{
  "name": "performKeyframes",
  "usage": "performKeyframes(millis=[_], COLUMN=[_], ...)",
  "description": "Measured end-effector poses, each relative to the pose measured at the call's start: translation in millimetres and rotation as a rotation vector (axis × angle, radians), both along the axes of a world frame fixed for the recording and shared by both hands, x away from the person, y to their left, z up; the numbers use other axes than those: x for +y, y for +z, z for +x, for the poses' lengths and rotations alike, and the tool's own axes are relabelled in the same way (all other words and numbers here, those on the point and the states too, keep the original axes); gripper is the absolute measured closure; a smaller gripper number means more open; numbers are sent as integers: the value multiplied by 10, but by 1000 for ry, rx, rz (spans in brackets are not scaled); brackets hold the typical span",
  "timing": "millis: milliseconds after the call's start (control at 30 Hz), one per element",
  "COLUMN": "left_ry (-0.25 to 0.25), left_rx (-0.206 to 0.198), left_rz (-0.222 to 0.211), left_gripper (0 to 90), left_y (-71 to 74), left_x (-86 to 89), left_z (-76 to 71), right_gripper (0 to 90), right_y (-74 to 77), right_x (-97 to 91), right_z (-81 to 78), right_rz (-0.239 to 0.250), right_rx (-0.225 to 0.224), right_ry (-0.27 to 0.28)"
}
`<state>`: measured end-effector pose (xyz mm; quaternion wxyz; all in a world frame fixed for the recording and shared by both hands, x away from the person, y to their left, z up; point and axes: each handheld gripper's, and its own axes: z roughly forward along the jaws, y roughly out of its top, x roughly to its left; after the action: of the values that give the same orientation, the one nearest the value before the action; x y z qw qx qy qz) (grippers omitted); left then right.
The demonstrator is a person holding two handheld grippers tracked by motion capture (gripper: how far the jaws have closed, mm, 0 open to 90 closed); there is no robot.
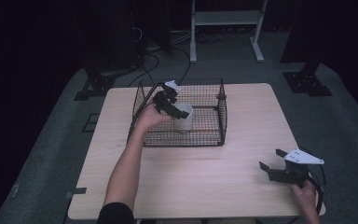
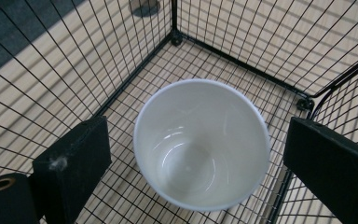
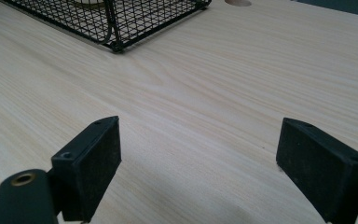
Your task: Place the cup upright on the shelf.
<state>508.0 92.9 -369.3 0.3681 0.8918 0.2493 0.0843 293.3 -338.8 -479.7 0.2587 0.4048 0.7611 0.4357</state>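
White ceramic-looking cup [image 2: 201, 144] upright in wire basket [image 1: 221, 112]: likely rigid, glossy-slick, chippable; pinch rim wall. Left gripper [image 2: 200, 154] spread wide, holding nothing; right gripper [image 3: 200, 163] wide open, empty.

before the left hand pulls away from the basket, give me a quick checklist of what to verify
1. White cup standing upright on the floor of the wire basket: ok.
2. Left gripper open, fingers clear of the cup's rim on both sides: ok.
3. Cup empty, nothing inside to spill: ok.
4. Way up out of the basket free: looks ok, though the gripper hangs close above the cup and near the basket's left wall.
5. Right gripper open with nothing between its fingers, over the bare table and far from the basket: ok.
6. Cup sitting flat on the wires: cannot tell.
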Motion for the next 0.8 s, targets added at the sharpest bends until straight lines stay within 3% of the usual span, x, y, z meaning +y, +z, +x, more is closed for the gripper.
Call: performKeyframes(millis=[233,400,800], left_ry=[3,1,16], left_rx=[-35,-38,-61], left_rz=[-15,-6,-34], left_gripper=[68,68,68], left_y=[123,150,204], left_x=[48,70,177], left_z=[-122,-194,-420], right_gripper=[131,131,131], right_y=[0,1,0], right_x=[1,1,4], right_z=[-1,-1,-3], right_rz=[0,-1,-3], right_rx=[2,2,0], right_ry=[3,7,12])
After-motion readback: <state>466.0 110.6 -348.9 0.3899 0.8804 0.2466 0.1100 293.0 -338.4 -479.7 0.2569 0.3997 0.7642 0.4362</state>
